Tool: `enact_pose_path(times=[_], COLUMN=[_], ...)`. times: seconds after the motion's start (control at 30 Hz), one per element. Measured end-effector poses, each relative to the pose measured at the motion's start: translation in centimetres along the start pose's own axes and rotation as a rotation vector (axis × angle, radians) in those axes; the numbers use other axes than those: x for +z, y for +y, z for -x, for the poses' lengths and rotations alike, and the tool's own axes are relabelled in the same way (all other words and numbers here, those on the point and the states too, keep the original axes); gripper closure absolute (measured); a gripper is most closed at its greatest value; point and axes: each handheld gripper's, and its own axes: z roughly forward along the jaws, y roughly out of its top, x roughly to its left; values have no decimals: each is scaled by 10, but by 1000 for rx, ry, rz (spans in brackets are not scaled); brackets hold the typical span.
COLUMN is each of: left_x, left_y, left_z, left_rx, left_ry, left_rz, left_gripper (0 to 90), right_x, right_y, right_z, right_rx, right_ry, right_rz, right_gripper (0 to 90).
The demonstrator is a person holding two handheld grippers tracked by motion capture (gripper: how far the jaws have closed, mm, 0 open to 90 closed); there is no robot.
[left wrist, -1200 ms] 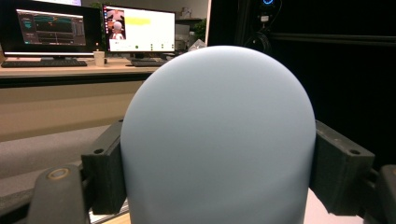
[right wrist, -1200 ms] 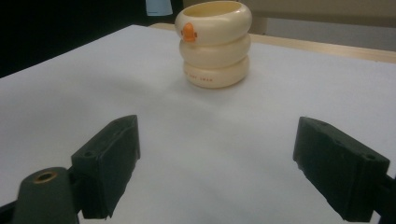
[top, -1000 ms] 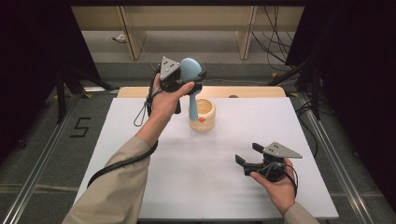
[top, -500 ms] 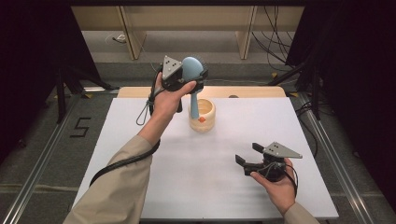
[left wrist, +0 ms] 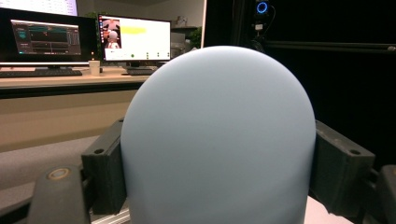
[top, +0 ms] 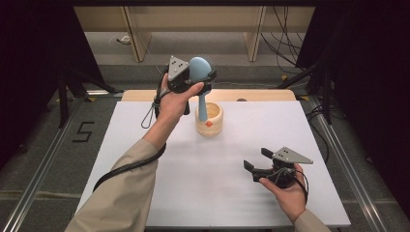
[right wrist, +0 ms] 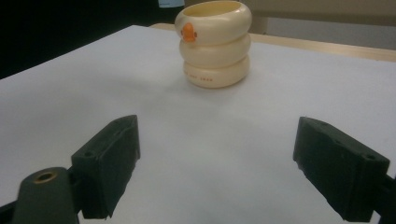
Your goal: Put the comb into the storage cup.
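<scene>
We see the L claw [top: 202,77] squeezing the round head of a blue brush [top: 199,69], one jaw on each side. It is held up in the air at the back of the white table [top: 193,193]. The handle points down into a cream cup [top: 209,120] w/ an orange dot. We can't tell if the handle touches the cup inside.

The R claw [top: 255,162] is wide open w/ nothing in it, low over the table near the front R, well apart from the cup.

Since 1 sec ago almost nothing moved. The brush, cup and both claws sit in about the same spots.

Behind the brush we see screens [left wrist: 84,37] on a desk. Nothing sits between the R claw and the cup.
</scene>
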Motion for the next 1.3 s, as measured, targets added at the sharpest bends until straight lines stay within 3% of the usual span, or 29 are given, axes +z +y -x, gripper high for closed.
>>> enact_pose_path(times=[1.3], left_x=[16], left_y=[-6], left_z=[-2], left_rx=[23], left_ry=[-17], left_rz=[11], left_gripper=[197], right_x=[0], right_y=[-1], right_z=[0], right_rx=[4], right_ry=[5], right_rz=[-1], right_gripper=[158])
